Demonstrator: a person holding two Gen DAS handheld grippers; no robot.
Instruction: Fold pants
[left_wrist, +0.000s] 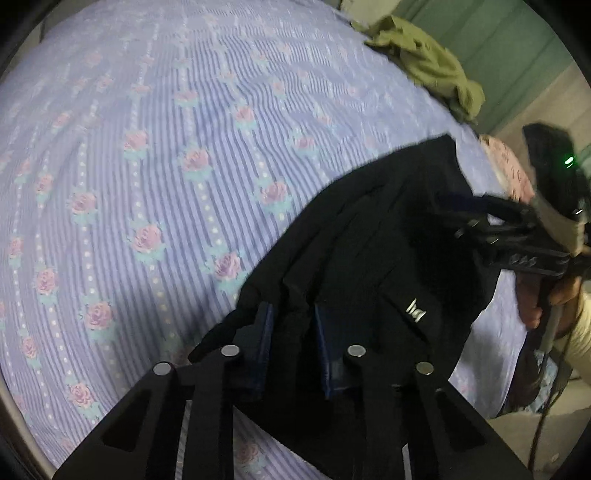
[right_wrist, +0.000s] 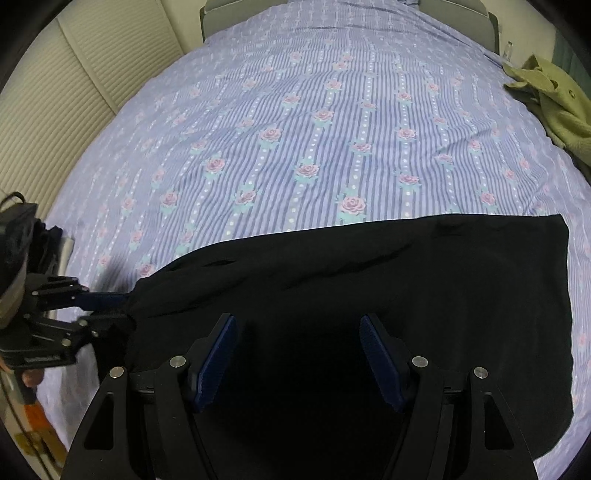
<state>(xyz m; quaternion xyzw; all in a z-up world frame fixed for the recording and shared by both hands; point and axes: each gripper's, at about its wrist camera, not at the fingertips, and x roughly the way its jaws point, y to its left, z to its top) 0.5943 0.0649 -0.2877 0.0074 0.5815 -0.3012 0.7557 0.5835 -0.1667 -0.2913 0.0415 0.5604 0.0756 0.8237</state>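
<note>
Left gripper (left_wrist: 291, 332) is clamped on a bunched edge of the black pants (left_wrist: 369, 258), dark cloth gathered between its blue pads (left_wrist: 267, 332). In the right wrist view the same gripper (right_wrist: 110, 306) enters from the left edge and pinches the left end of the garment, where the fabric puckers toward it. The pants (right_wrist: 369, 295) lie spread across the near part of the bed (right_wrist: 295, 129), over a lavender striped sheet with pink roses; their far edge runs nearly straight and their right end finishes in a square corner. A small white logo (left_wrist: 415, 314) shows on the cloth just beyond the left gripper. To the right, the right gripper (right_wrist: 299, 362) hovers over the middle of the pants with its blue pads (right_wrist: 380, 362) set wide apart and only flat dark fabric between them. From the left wrist view this gripper (left_wrist: 480, 229) reaches in from the right edge over the garment, a hand (left_wrist: 543, 295) on its handle; its fingertips are blurred there. Farthest right, an olive green garment (right_wrist: 554, 99) lies crumpled at the far corner of the bed.
</note>
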